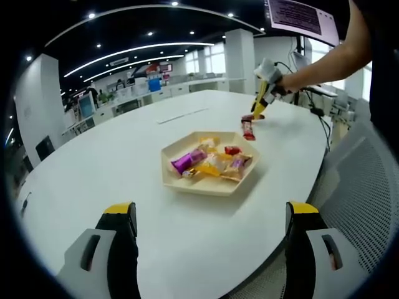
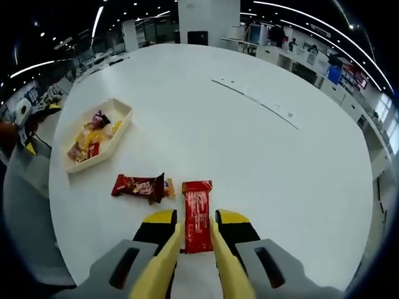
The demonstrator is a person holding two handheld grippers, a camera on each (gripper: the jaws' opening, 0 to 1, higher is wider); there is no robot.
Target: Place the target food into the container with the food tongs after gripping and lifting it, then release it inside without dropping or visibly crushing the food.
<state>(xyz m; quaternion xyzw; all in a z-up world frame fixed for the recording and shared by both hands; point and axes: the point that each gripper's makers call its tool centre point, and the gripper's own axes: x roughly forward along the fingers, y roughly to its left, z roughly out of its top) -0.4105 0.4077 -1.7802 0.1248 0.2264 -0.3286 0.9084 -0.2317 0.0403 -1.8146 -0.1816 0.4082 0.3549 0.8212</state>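
**Tongs straddling the red bar, tray waiting across the desk**

The right tool [image 2: 196, 240] is carrying a pair of yellow food tongs, and the tong arms are lying either side of a red-wrapped snack bar [image 2: 197, 215] on the white desk [image 2: 249, 156]. The arms are sitting close along the bar's long edges, which looks like a deliberate line-up so the squeeze lands across the narrow width rather than on the ends. Whether the tips are already pressing the wrapper I cannot tell; the bar is lying flat on the desk and is not lifted. The tool's own jaws are closed on the tong handles, as they must be to work them.

Just beside the red bar a dark brown-wrapped snack [image 2: 140, 185] is lying, close to the bar's far end. That closeness is probably why the tongs are coming in lengthwise, avoiding a nudge to the neighbour.

The cream hexagonal tray [image 2: 124, 118] is sitting well apart from the bar, already holding several wrapped sweets, so the carry will be the risky stretch: too loose and the slick wrapper may slip, too firm and it may dent.

The left tool [image 1: 209, 233] is hanging wide open and holding nothing, pointing at the tray [image 1: 206, 185] from the opposite side, with the right tool [image 1: 262, 99] visible beyond it.
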